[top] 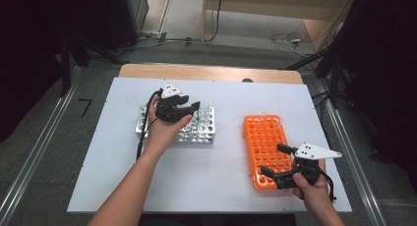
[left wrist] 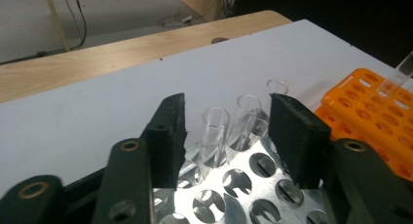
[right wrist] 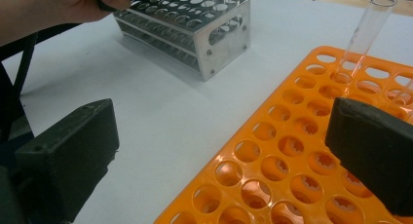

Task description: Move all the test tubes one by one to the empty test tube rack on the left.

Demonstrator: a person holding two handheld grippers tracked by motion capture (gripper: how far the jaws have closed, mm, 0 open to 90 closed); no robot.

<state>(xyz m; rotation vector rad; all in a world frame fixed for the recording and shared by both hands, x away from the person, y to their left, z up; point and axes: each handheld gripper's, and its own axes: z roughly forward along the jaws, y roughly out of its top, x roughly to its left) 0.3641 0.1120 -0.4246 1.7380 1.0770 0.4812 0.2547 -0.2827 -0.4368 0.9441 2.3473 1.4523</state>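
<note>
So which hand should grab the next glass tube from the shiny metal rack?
Probably the left. The left hand-held gripper is over the metal rack, its jaws open on either side of a glass tube. The right hand-held gripper sits open by the orange rack.

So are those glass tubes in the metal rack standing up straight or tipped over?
Standing upright. In the left gripper view, three clear glass tubes sit in holes of the metal rack, open mouths up, between the left gripper's open jaws, untouched.
</note>
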